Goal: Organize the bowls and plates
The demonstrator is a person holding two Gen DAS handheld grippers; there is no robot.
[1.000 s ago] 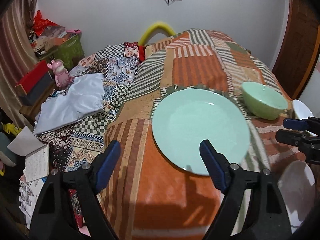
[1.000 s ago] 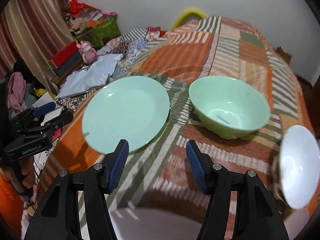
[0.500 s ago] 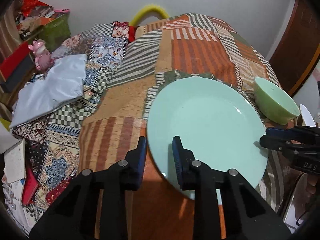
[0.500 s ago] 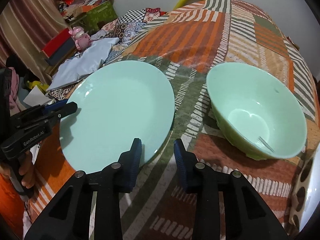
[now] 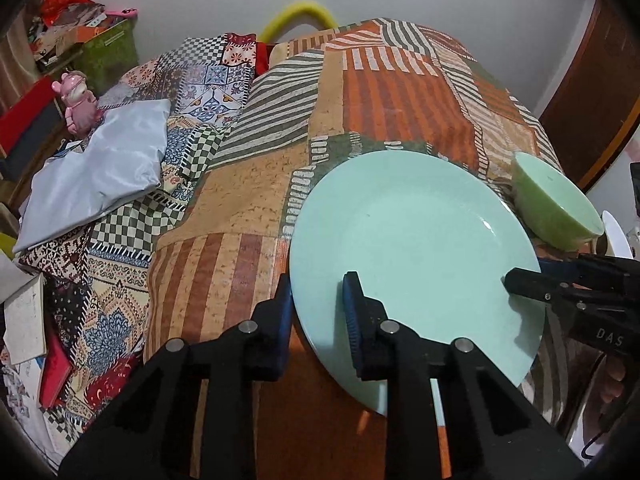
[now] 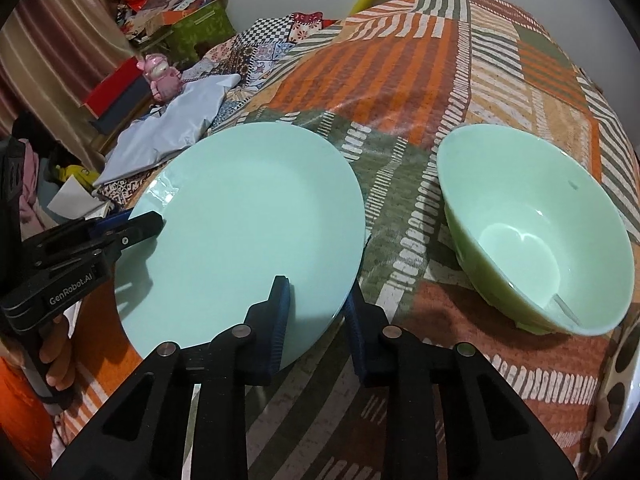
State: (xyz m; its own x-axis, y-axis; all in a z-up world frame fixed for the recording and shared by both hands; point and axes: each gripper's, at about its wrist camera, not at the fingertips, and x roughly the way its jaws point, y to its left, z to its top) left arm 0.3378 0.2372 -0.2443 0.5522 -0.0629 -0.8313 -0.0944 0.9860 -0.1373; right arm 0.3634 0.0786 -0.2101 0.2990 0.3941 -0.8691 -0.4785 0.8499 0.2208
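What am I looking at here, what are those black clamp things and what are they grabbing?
They are hand-held grippers, one in each of a person's hands, each with a camera looking along its two fingers. One picture is from the left gripper, the other from the right gripper. On a patchwork cloth lie a pale green plate and a green bowl beside it. Both grippers pinch the plate's rim, on opposite sides; the right one's jaws are closing. The bowl is untouched.
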